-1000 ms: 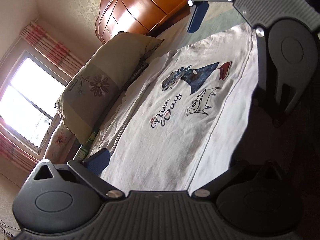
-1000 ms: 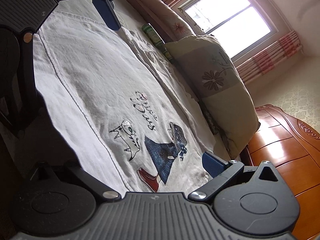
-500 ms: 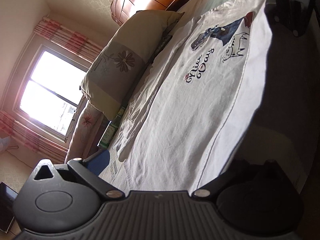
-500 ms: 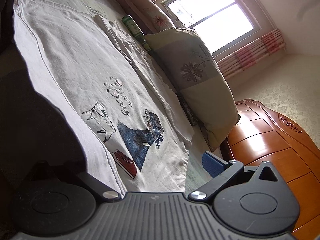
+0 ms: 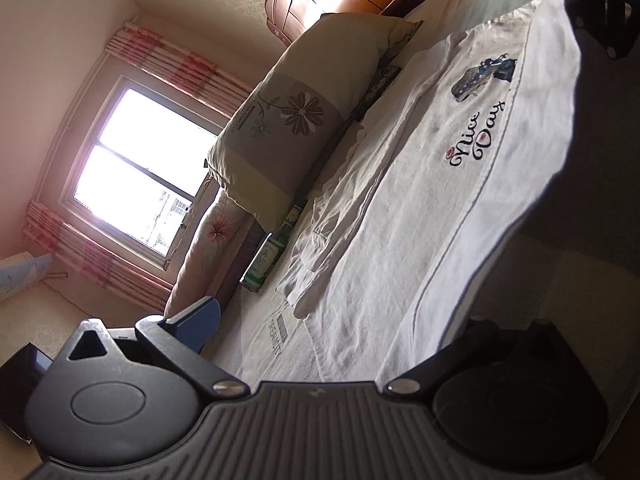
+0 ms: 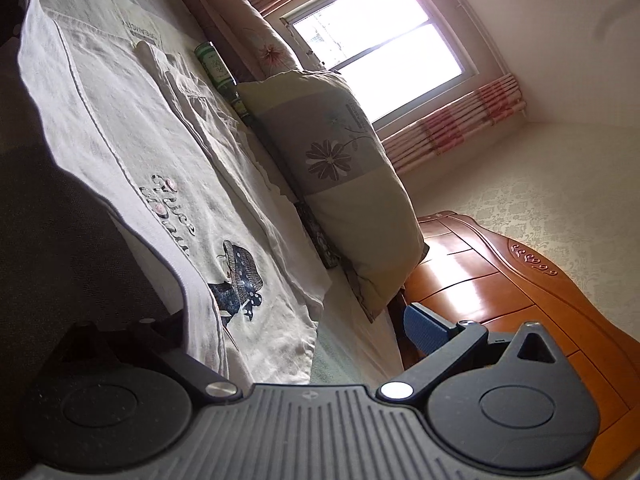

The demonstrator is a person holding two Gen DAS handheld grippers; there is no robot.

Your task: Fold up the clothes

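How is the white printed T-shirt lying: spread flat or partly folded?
Partly folded. The white printed T-shirt has its near edge turned over the "Nice Day" print, and its far sleeve lies folded inward.

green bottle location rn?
The green bottle lies on the bed, wedged between the flowered pillow and the white shirt; the right wrist view shows it upper left.

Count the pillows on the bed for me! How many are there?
2. A big green-and-grey pillow with a brown flower leans beside the white shirt. A paler pillow with a pink flower sits behind it, nearer the window. More could be hidden.
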